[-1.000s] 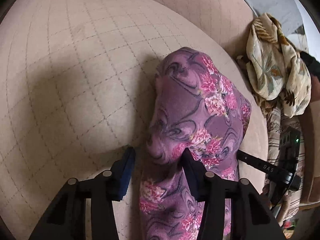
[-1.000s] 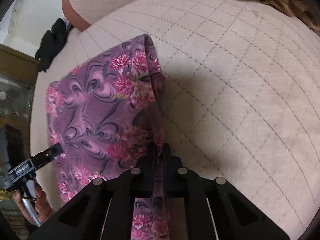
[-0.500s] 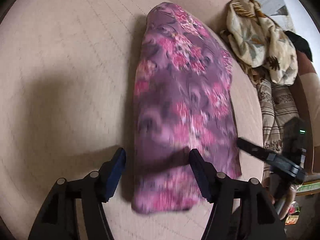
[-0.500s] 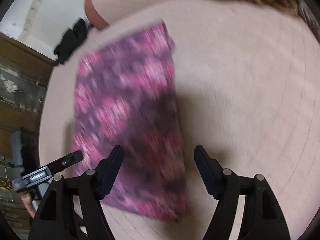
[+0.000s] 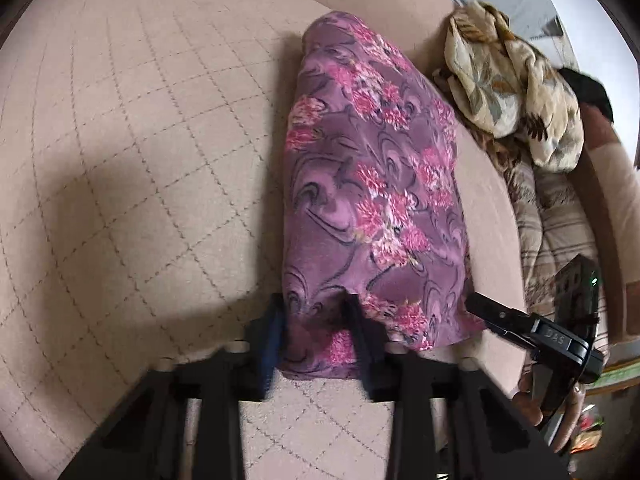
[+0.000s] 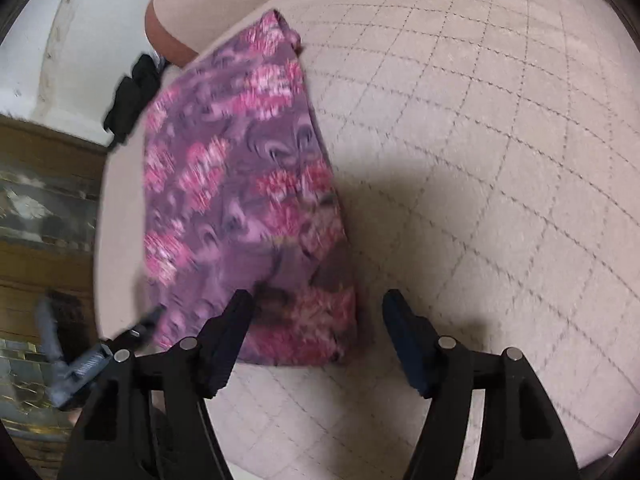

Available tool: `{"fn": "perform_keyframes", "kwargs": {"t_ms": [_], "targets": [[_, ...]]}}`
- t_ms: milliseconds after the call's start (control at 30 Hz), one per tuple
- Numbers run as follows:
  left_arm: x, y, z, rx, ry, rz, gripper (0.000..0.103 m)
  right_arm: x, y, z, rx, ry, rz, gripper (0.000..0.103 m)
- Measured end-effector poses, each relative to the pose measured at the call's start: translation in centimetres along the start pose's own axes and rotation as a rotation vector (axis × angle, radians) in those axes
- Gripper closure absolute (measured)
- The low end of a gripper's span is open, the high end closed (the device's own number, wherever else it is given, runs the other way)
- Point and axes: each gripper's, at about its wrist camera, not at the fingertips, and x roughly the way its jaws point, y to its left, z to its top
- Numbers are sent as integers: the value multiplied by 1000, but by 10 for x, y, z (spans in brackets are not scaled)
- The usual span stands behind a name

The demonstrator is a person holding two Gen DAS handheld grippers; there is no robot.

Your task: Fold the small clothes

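Purple floral cloth [image 5: 372, 216] pinched by closing left gripper [image 5: 316, 332], cream scarf [image 5: 516, 96] left-view only, right gripper [image 6: 316, 320] apart

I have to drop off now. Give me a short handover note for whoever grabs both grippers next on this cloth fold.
Left gripper: jaws have just closed, pinching the near corner of the purple floral cloth.
Right gripper: open, at the other near corner, pads off the fabric.
Cloth: lies as a long folded strip on the quilted beige cushion. A cream patterned garment is heaped at the cushion's far edge.
Done: lengthwise fold, it seems.
Left: probably close the right gripper, then fold the near end toward the far end.
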Motion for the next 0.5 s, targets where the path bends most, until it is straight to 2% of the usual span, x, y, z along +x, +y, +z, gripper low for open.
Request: {"fn": "perform_keyframes", "kwargs": {"t_ms": [33,67,100,200,233,267,333,433,467,500], "targets": [[0,-1,0,-4,-4,1,85,2,4,0,-26,-4,-41,42],[-2,1,-2,-10,-13,6,91,3,11,-1,-50,-14,-86,60],[-4,0,-2,-7,-20,7,94,4,12,0,-71,-24,-130,84],[-15,-2,-7,8,-57,25,96,-4,13,-3,-87,-36,-187,97],[-13,-2,-7,19,-62,37,96,-8,18,-5,-108,-52,-236,98],[-2,-1,-7,37,-43,80,94,-9,23,-7,-121,-59,-261,98],[0,-2,-7,35,-50,92,92,-1,22,-10,-135,-39,-289,98],[-15,-14,-13,104,-112,197,75,-7,27,-13,-178,-68,-303,96],[-22,-21,-22,146,-159,285,58,-13,27,-16,-185,-85,-300,92],[-26,-26,-29,180,-182,334,41,-20,28,-21,-181,-105,-301,82]]}}
